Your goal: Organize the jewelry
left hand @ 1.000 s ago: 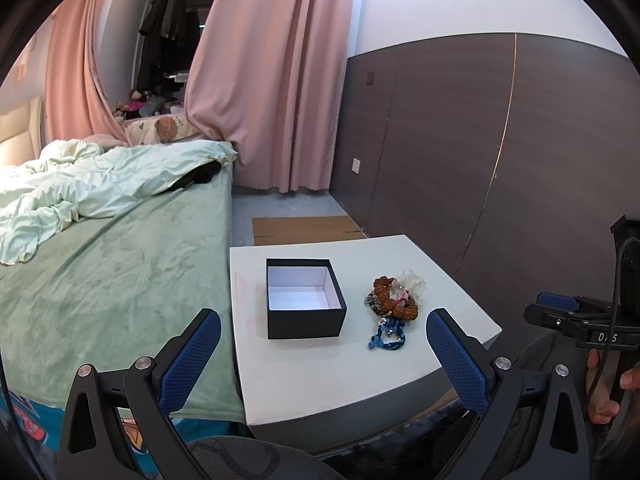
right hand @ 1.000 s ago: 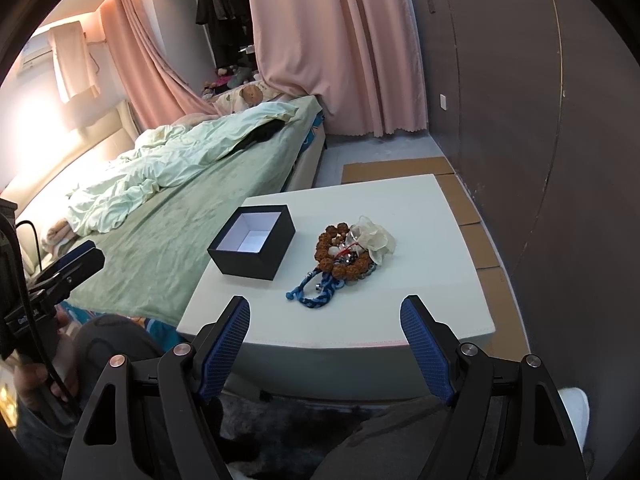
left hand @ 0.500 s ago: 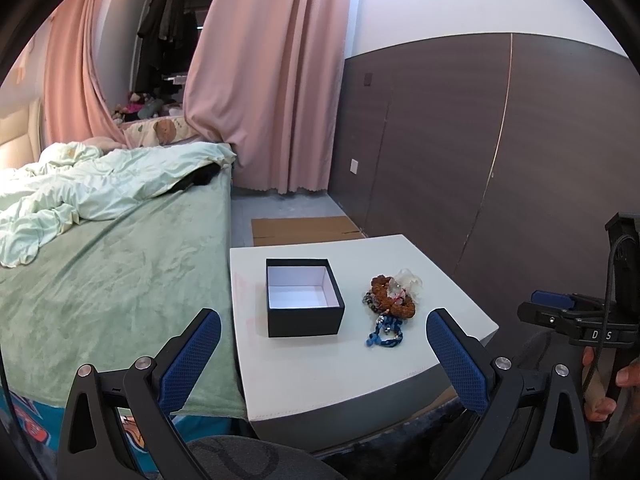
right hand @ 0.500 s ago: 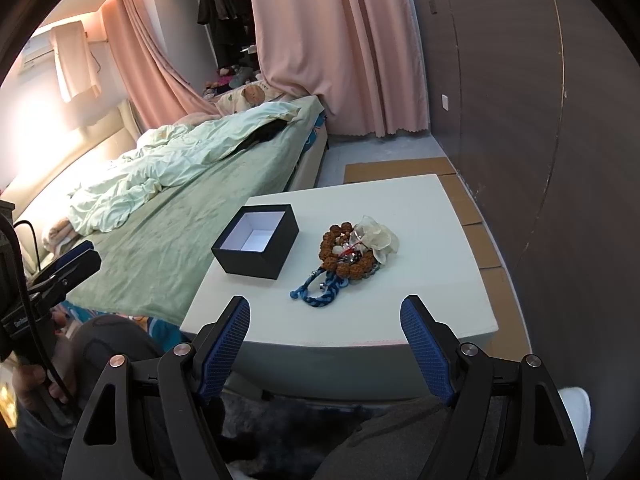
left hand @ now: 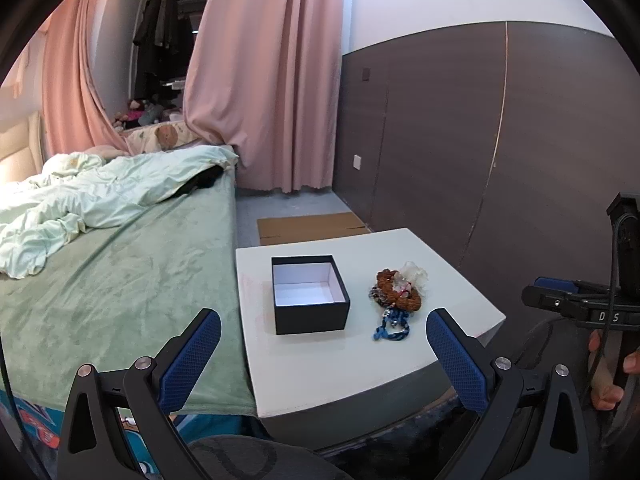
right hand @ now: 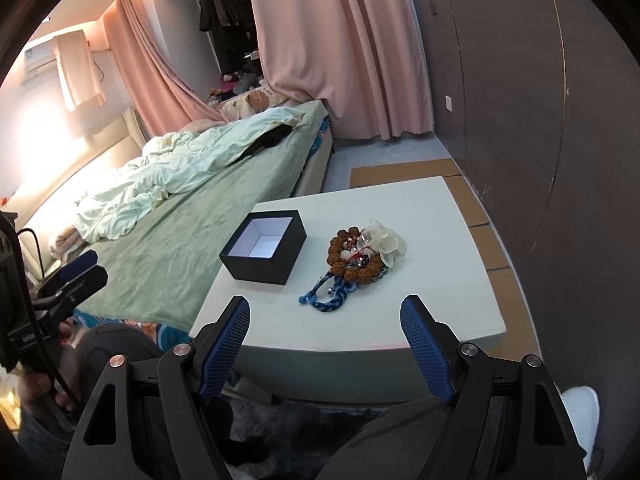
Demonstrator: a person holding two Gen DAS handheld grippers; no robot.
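An open black box (left hand: 308,294) (right hand: 264,246) with a white inside stands on a white table (left hand: 340,356) (right hand: 436,292). To its right lies a heap of jewelry: a brown bead bracelet (left hand: 398,290) (right hand: 352,254), a blue braided cord (left hand: 390,326) (right hand: 328,294) and a pale gauze pouch (left hand: 414,272) (right hand: 384,240). My left gripper (left hand: 320,338) is open, short of the table's near edge, with nothing between its blue pads. My right gripper (right hand: 326,322) is open too, held in front of the table's near edge. Neither touches anything.
A bed (left hand: 112,264) with a green cover and crumpled quilt adjoins the table's left side. Dark wall panels (left hand: 460,140) run along the right. Flat cardboard (left hand: 312,228) lies on the floor beyond the table. A person's hand (left hand: 604,376) holds the other gripper's handle.
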